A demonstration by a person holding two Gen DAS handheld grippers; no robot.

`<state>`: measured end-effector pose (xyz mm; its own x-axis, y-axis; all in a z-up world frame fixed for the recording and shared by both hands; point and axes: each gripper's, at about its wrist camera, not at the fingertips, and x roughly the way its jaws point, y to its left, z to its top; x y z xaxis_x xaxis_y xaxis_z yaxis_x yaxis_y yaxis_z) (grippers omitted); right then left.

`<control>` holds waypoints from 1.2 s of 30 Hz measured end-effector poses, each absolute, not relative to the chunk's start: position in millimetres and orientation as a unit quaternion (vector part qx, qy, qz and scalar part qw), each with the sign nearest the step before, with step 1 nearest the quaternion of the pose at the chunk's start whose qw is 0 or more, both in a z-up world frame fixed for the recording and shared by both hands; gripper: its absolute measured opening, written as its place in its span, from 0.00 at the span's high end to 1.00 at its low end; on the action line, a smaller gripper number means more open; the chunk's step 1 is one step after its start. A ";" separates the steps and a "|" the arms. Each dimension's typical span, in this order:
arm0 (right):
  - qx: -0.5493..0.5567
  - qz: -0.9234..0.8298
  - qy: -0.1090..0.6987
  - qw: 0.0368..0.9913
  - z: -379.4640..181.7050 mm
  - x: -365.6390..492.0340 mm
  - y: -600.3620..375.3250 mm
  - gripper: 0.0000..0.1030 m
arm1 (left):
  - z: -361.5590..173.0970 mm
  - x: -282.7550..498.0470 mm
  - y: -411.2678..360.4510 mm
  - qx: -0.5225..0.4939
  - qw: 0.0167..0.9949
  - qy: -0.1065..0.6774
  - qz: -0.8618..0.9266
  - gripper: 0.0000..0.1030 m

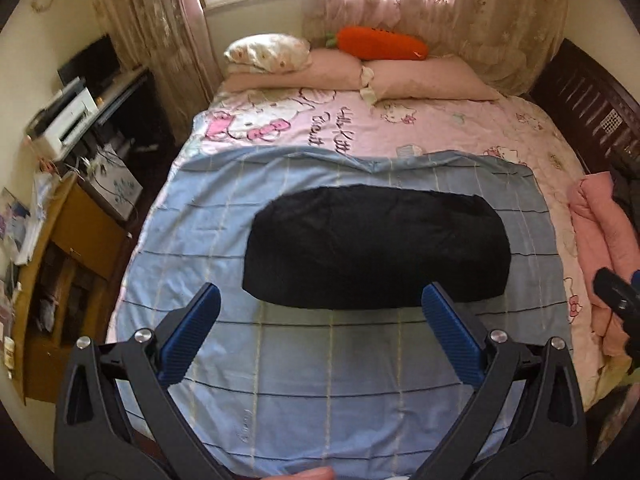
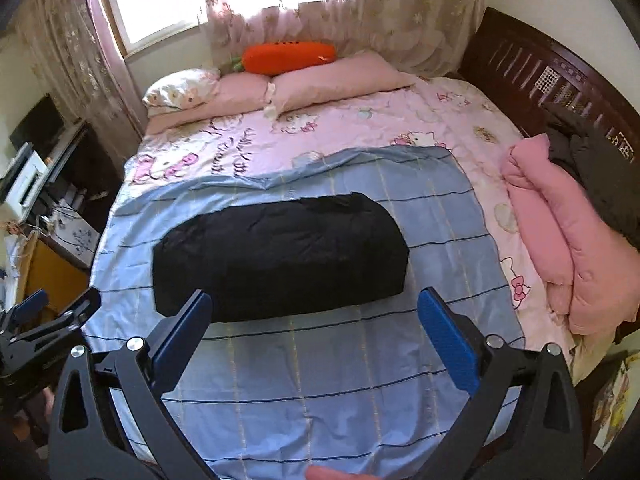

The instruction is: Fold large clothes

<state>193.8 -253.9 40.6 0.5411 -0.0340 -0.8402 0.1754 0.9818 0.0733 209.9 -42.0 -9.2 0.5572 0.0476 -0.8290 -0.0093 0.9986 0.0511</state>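
Two grippers, left [image 1: 320,300] and right [image 2: 316,304], both spread wide and empty, above blue sheet [image 1: 320,380], folded black garment [image 1: 372,244] mid-sheet, pink jacket [image 2: 560,240] at bed's right edge

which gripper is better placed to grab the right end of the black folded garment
Right: the right hand-held gripper, open, points near the folded black puffy garment's right end; the left hand-held gripper, open, sits further left.

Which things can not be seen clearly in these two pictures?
- Folded black padded garment: underside hidden against the blue checked sheet, both views; its type is unclear.
- Dark clothing heap: cut by the right edge, right wrist view.
- Right gripper: only partly visible at the edge of the left wrist view.
- Cluttered shelves: blurred, distorted, left wrist view.
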 end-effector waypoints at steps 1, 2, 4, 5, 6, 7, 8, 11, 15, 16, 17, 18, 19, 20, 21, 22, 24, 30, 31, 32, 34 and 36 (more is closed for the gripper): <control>0.074 -0.058 0.480 0.872 36.4 197.4 -254.5 0.01 | -10.0 209.3 -42.0 0.023 0.883 0.468 0.022 0.02; 0.072 -0.059 0.482 0.871 33.7 200.1 -253.6 0.01 | -11.0 208.8 -43.0 0.030 0.884 0.466 0.027 0.02; 0.068 -0.061 0.484 0.870 29.2 203.7 -254.9 0.01 | -10.8 210.5 -41.8 0.036 0.885 0.463 0.032 0.02; 0.065 -0.060 0.487 0.869 27.4 206.6 -253.4 0.01 | -11.0 211.1 -39.6 0.035 0.885 0.463 0.035 0.02; 0.063 -0.058 0.488 0.868 26.0 209.3 -252.2 0.01 | -12.2 212.4 -36.8 0.033 0.883 0.466 0.036 0.02; 0.061 -0.057 0.488 0.869 24.9 212.0 -250.8 0.01 | -14.1 214.3 -33.7 0.028 0.881 0.471 0.035 0.02; 0.057 -0.057 0.488 0.869 23.3 216.6 -251.0 0.01 | -15.0 215.0 -31.0 0.025 0.880 0.473 0.033 0.02; 0.042 -0.054 0.485 0.872 22.6 223.5 -244.3 0.01 | -16.5 216.5 -27.2 0.027 0.879 0.476 0.029 0.02; 0.017 -0.047 0.489 0.871 16.5 230.4 -234.8 0.01 | -14.8 220.5 -18.5 0.010 0.877 0.480 0.028 0.02; 0.015 -0.047 0.490 0.870 15.0 231.4 -234.0 0.01 | -14.3 222.1 -16.5 0.011 0.877 0.480 0.032 0.02; 0.014 -0.046 0.493 0.868 12.9 232.5 -233.3 0.01 | -14.3 223.6 -15.0 0.014 0.877 0.479 0.034 0.02; 0.015 -0.045 0.496 0.867 11.9 233.4 -232.9 0.01 | -14.3 224.3 -14.4 0.016 0.877 0.478 0.037 0.02; 0.016 -0.044 0.497 0.866 10.9 234.0 -232.5 0.01 | -15.0 225.5 -13.5 0.016 0.877 0.479 0.040 0.02; 0.014 -0.046 0.498 0.866 10.1 234.3 -232.6 0.01 | -15.4 226.8 -13.0 0.013 0.876 0.481 0.040 0.02; 0.010 -0.048 0.498 0.866 9.6 234.7 -232.8 0.01 | -16.2 228.0 -11.8 0.009 0.875 0.483 0.038 0.02; 0.008 -0.049 0.499 0.865 9.1 235.1 -233.0 0.01 | -16.6 228.8 -11.5 0.009 0.874 0.484 0.038 0.02; 0.009 -0.050 0.501 0.864 7.4 235.6 -234.8 0.01 | -17.4 229.7 -13.0 0.011 0.874 0.485 0.038 0.02; 0.013 -0.053 0.503 0.862 6.9 236.6 -238.6 0.01 | -17.4 231.9 -17.8 0.017 0.876 0.480 0.036 0.02; 0.014 -0.054 0.504 0.862 6.4 236.6 -239.4 0.01 | -17.7 231.7 -17.7 0.013 0.876 0.480 0.035 0.02; 0.015 -0.055 0.504 0.862 6.3 236.6 -240.1 0.01 | -18.1 231.8 -16.5 0.010 0.876 0.480 0.034 0.02; 0.016 -0.057 0.505 0.861 5.6 236.3 -240.5 0.01 | -18.4 232.3 -16.3 0.011 0.877 0.480 0.036 0.02; 0.016 -0.058 0.506 0.860 5.2 237.8 -242.7 0.01 | -18.9 232.5 -16.5 0.015 0.877 0.479 0.039 0.02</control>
